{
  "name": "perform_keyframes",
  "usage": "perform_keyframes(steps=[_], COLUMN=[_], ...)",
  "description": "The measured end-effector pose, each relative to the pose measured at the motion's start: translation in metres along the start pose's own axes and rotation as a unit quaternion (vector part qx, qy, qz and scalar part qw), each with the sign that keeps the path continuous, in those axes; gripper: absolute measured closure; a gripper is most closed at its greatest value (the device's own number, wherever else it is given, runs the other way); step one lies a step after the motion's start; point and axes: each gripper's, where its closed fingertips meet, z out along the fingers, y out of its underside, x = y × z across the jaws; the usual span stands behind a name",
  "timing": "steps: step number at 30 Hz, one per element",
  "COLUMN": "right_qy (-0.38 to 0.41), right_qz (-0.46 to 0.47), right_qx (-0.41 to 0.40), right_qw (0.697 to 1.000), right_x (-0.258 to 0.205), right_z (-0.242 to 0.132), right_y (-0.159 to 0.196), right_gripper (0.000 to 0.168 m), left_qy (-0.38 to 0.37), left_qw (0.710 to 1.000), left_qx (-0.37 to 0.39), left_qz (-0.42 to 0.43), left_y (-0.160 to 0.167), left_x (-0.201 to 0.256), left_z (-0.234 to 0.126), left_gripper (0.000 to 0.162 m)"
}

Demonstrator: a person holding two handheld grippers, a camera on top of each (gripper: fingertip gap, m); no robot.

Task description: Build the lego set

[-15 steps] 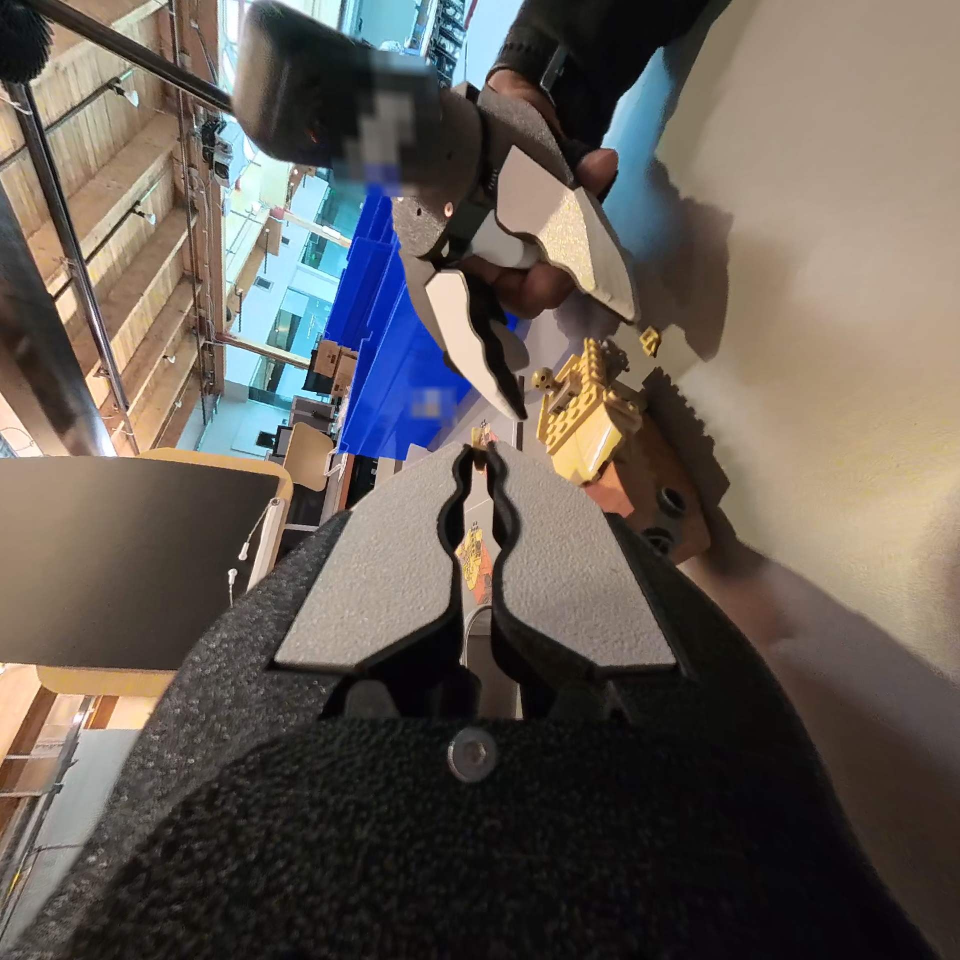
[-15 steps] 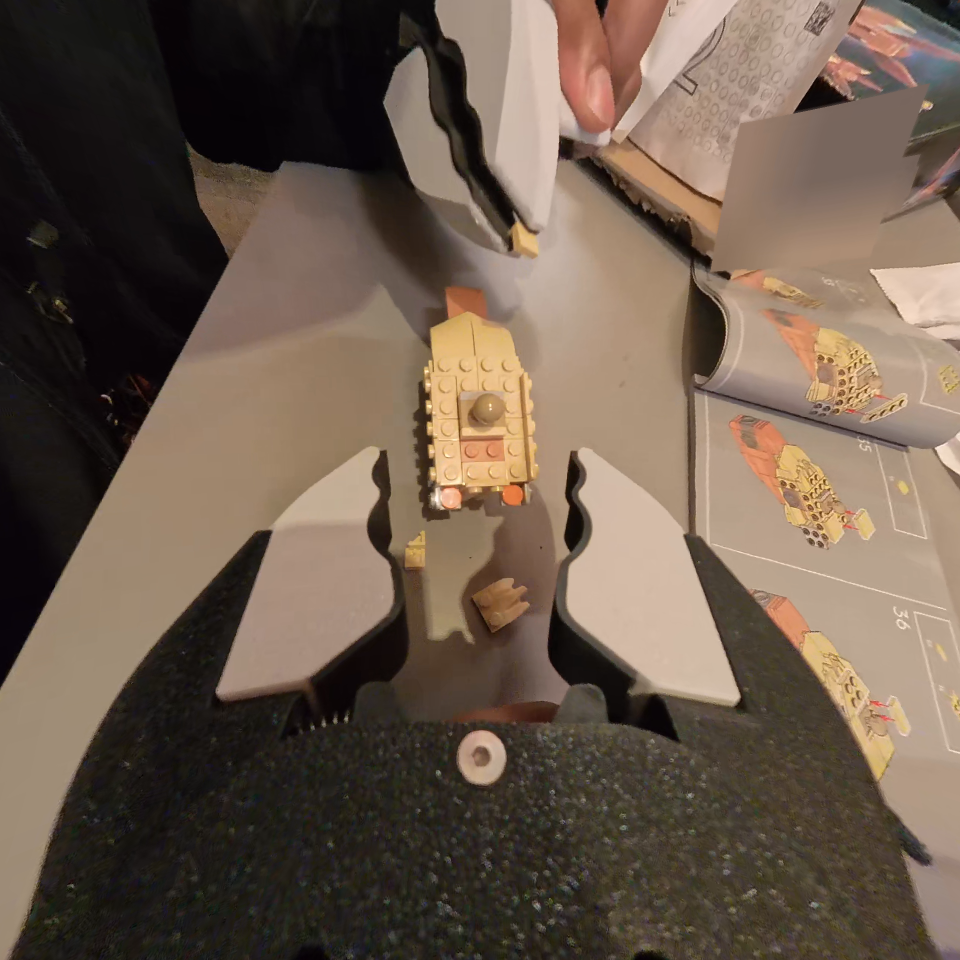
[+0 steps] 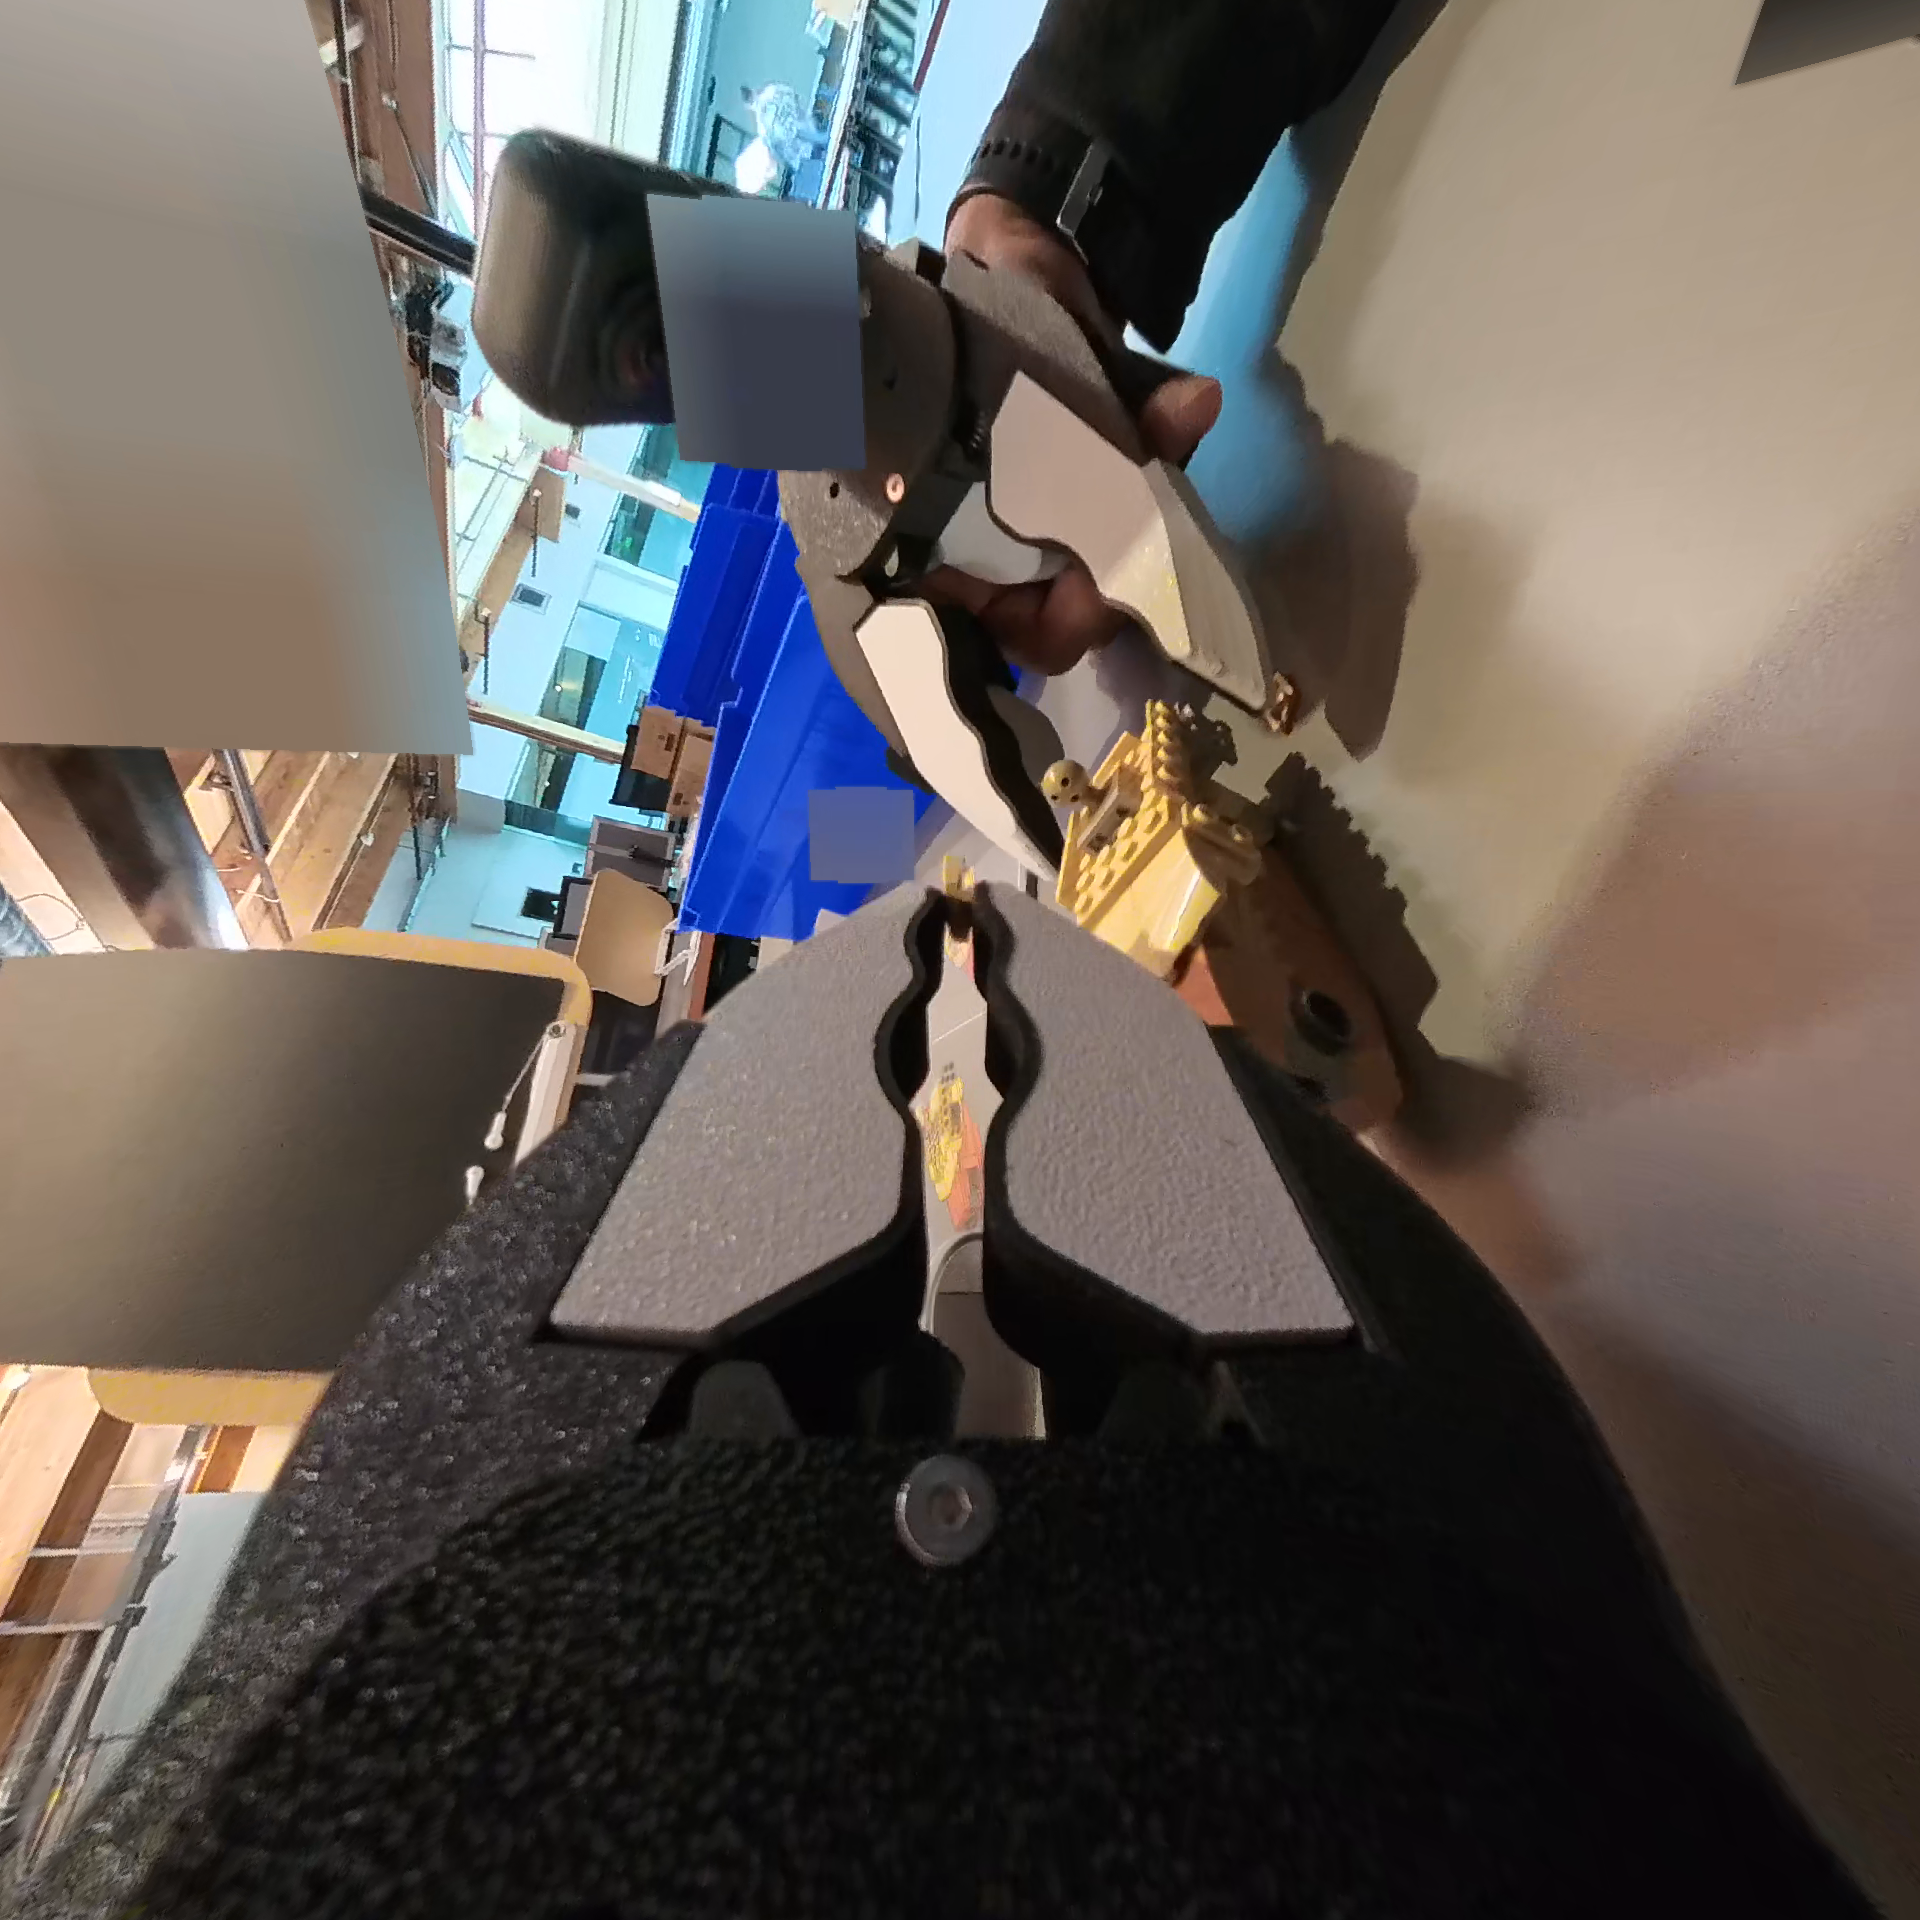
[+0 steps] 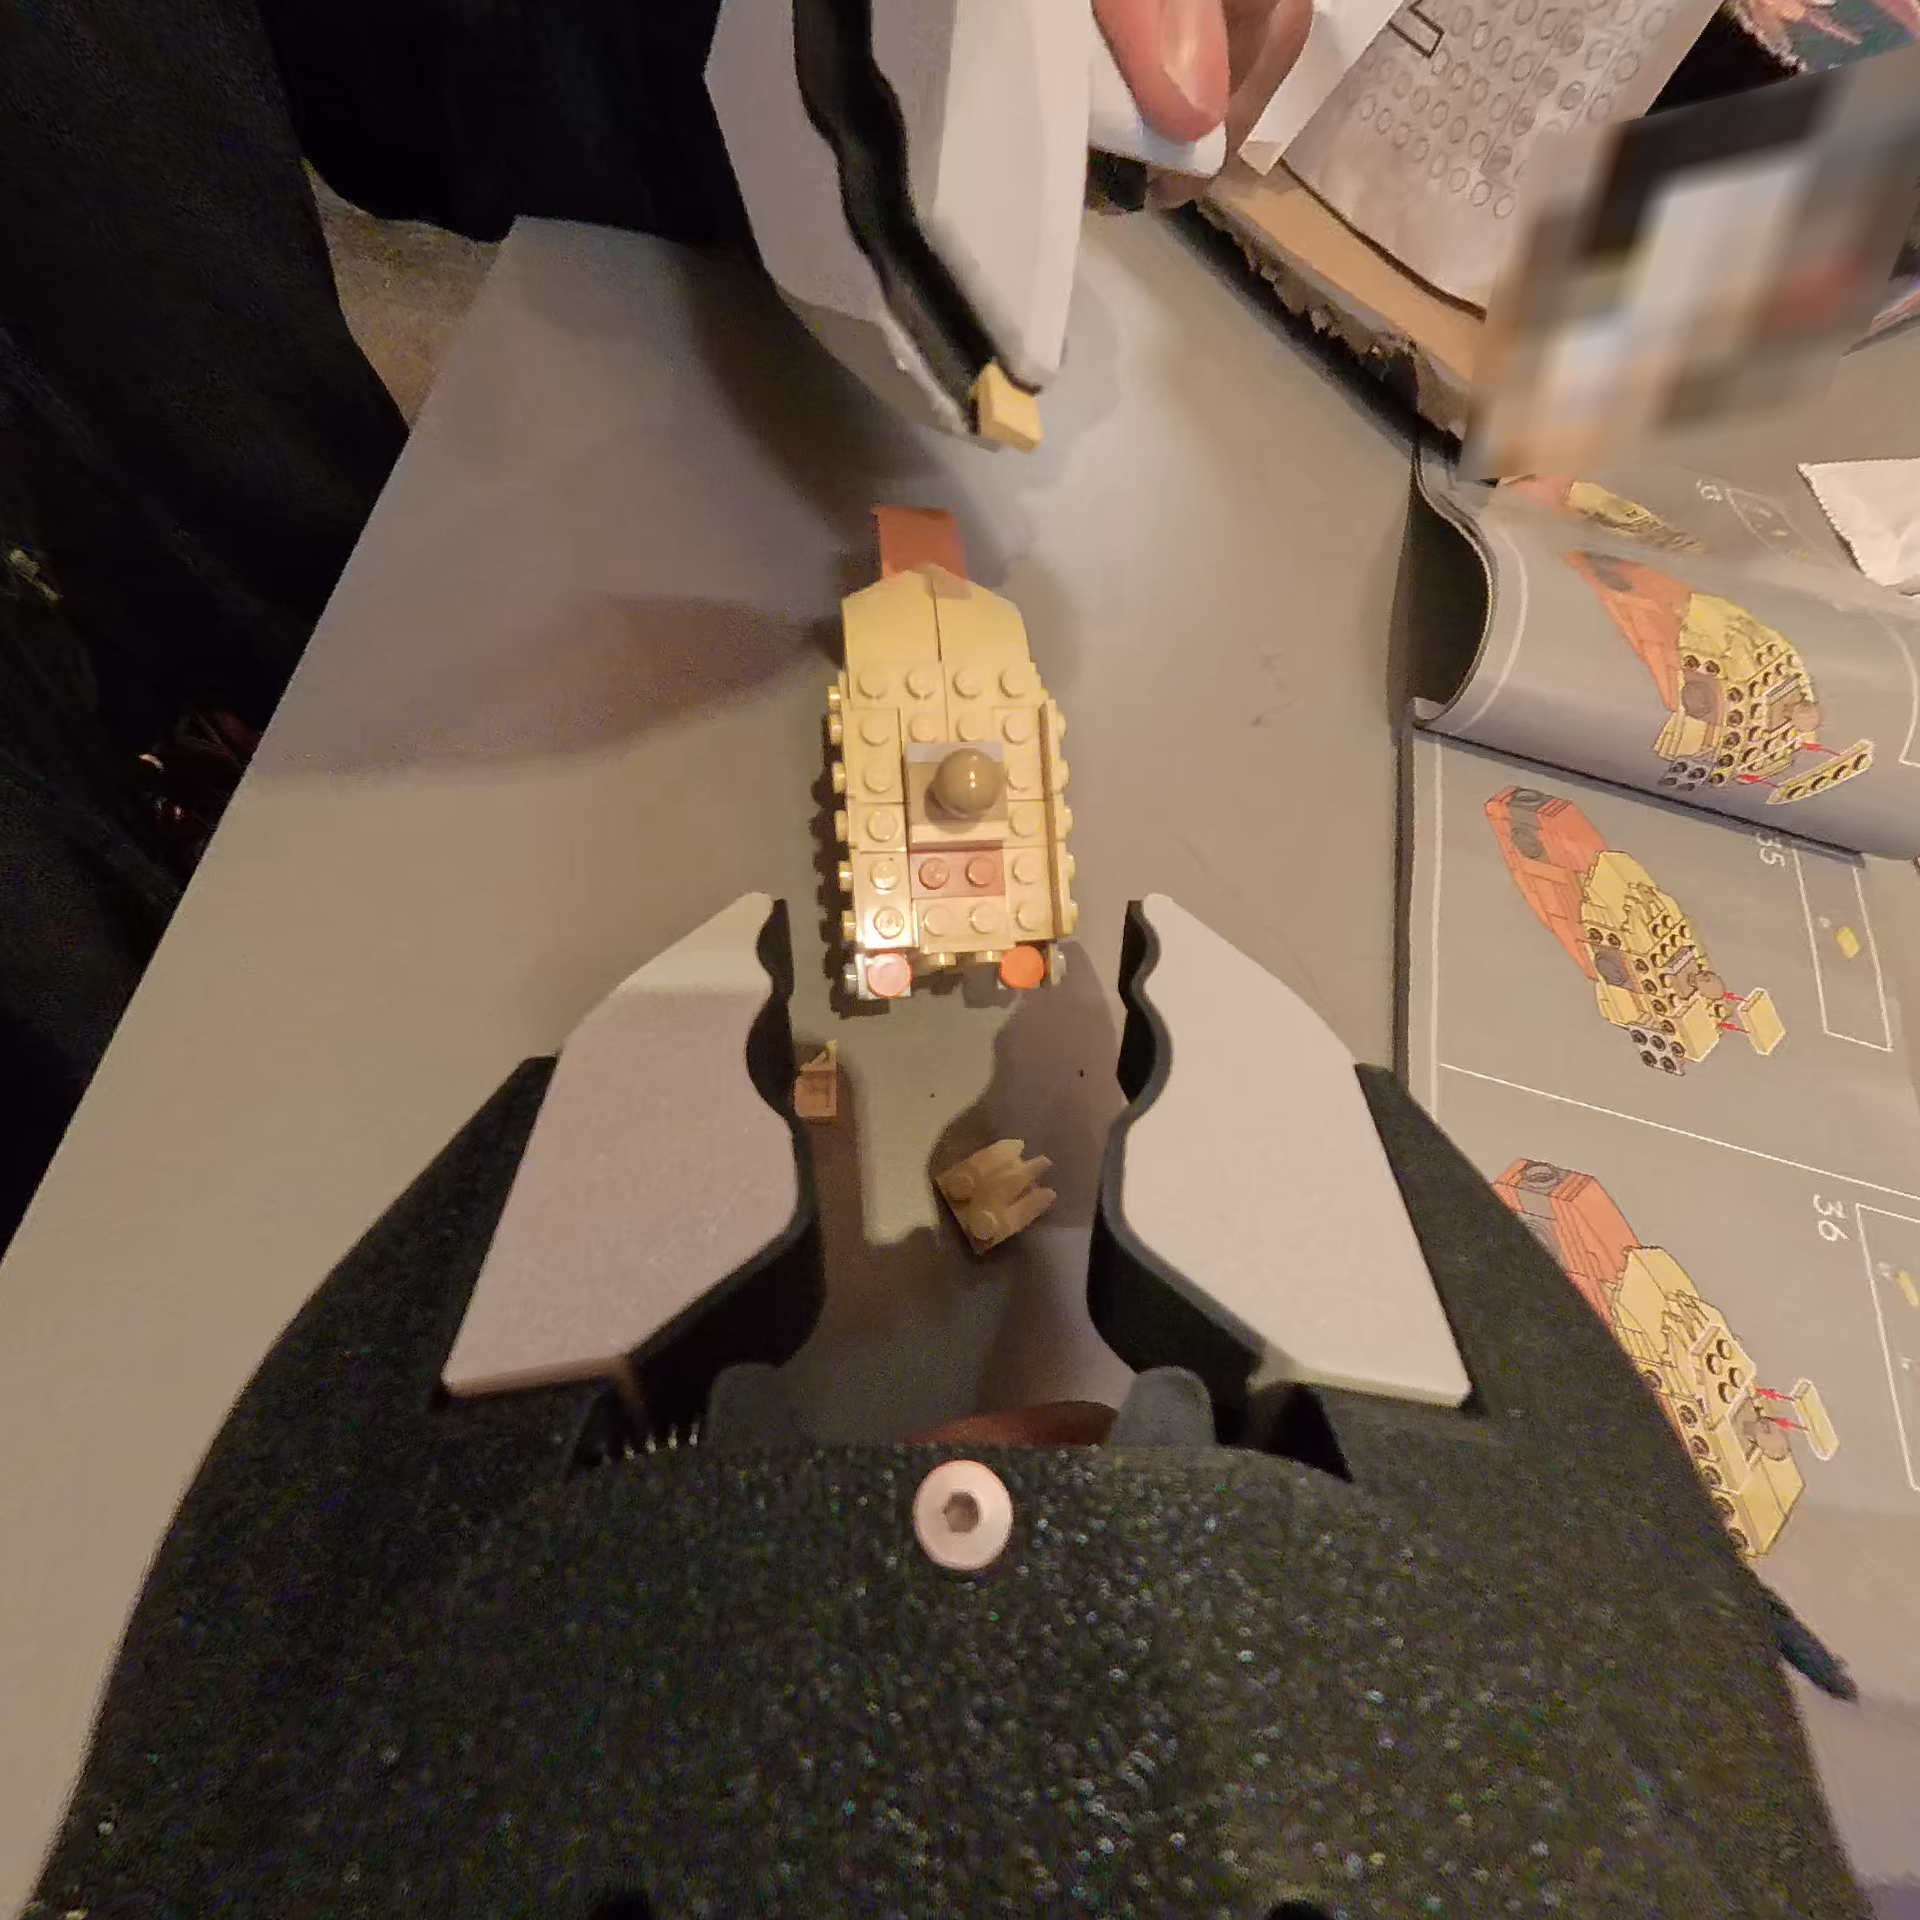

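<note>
in the right wrist view, going from the left edge, dark clothing fills the upper left of the frame beside the grey table (image 4: 436, 790). next, at upper centre, the left gripper (image 4: 987, 400) reaches down with its fingers pressed onto a small tan brick (image 4: 1006, 407) held at their tips, clear above the table. below it, at the centre of the frame, the lego model (image 4: 951, 821) stands on the table: a tan studded body with a round olive knob on top, two orange round pieces at its near end and a brown part poking out at the far end. in the lower centre the right gripper (image 4: 948, 971) has its fingers spread wide, nothing between them, their tips just either side of the model's near end. between those fingers lie a tiny brown piece (image 4: 818, 1088) and a tan claw-shaped piece (image 4: 995, 1190), both loose on the table. on the right of the frame an open instruction booklet (image 4: 1662, 1039) lies flat, with torn cardboard and paper above it.

in the left wrist view, the left gripper's own fingers (image 3: 1132, 1122) are nearly together at lower centre; the brick is barely visible at their tips. the right gripper (image 3: 1153, 769) shows at upper centre, spread, with the model (image 3: 1153, 862) just to the right.
</note>
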Motion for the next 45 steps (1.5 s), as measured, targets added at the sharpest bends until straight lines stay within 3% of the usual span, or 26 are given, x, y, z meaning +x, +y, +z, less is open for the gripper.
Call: perform_keyframes(steps=[15,45], right_qy=[0.011,-0.016], right_qz=[0.005,0.016], right_qx=[0.001,-0.020], right_qw=[1.000,1.000], right_x=[0.001,0.004], right_z=[0.006,0.009], right_y=[-0.006,-0.017], right_gripper=[0.124,0.124], left_qy=[0.053,0.202], left_qw=[0.995,0.965], left_qx=[-0.028,-0.068], left_qz=[0.082,0.154], left_y=[-0.006,0.004], left_x=[0.018,0.026], left_z=[0.008,0.005], left_gripper=[0.157,0.157])
